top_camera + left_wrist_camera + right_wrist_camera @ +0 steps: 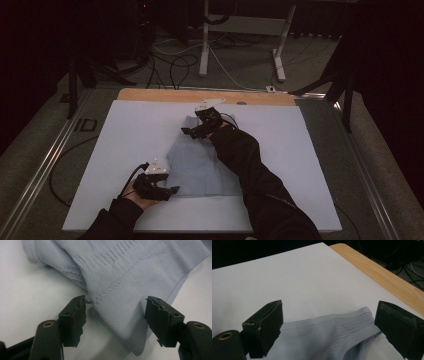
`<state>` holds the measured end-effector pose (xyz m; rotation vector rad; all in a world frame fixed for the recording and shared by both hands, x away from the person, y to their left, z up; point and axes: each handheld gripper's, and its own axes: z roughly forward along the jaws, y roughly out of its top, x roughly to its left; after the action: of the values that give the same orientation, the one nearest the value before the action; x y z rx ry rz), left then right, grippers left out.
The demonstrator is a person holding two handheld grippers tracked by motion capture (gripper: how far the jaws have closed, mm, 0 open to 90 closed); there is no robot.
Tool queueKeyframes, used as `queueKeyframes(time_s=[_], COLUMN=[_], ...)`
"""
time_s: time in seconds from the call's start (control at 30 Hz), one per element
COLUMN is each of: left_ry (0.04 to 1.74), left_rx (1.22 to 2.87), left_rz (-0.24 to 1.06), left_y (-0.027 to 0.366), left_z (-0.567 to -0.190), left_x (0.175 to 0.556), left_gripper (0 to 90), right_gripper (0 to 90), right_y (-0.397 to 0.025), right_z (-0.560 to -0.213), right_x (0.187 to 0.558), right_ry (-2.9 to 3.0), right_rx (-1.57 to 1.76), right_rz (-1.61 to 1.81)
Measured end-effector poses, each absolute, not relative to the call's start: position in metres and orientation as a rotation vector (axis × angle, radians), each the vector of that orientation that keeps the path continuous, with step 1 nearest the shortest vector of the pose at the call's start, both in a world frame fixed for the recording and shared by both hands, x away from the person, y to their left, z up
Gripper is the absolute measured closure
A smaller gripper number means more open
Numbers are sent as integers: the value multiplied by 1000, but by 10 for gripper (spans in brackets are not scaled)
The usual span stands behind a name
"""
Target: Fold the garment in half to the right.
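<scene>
Garment [200,167]: pale blue ribbed knit, lying flat at the centre of the high view on the white sheet [135,140] that covers the tabletop [165,95]; a strip of bare wood shows along the far edge.

Left gripper [170,190]: lower left of the high view, at the garment's near left corner. In the left gripper view its jaws stand spread, a ribbed hem corner [130,325] lying between them, unpinched.

Right gripper [192,132]: upper centre of the high view, at the garment's far edge. In the right gripper view its jaws stand spread, either side of a perforated band [352,327].
</scene>
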<state>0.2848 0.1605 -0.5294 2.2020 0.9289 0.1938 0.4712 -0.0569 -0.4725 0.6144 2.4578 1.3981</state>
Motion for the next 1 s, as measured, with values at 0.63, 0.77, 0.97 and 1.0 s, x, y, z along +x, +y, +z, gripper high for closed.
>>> queueKeyframes(time_s=[0.63,0.77,0.97,1.0], left_ry=[831,839,812,809], left_rx=[2279,2257,2236,2235], left_rz=[161,167,170,168], left_y=[146,145,147,146], left_z=[-526,-523,-515,-514], left_x=[275,276,277,276], left_gripper=[746,846,862,862], right_gripper=[88,88,88,88], right_y=[-55,-55,-49,-48], right_z=[-472,-472,-470,-469], right_x=[475,479,486,488], right_ry=[2435,2429,2434,2428], right_rx=[655,682,689,685], right_rz=[1395,1414,1377,1360])
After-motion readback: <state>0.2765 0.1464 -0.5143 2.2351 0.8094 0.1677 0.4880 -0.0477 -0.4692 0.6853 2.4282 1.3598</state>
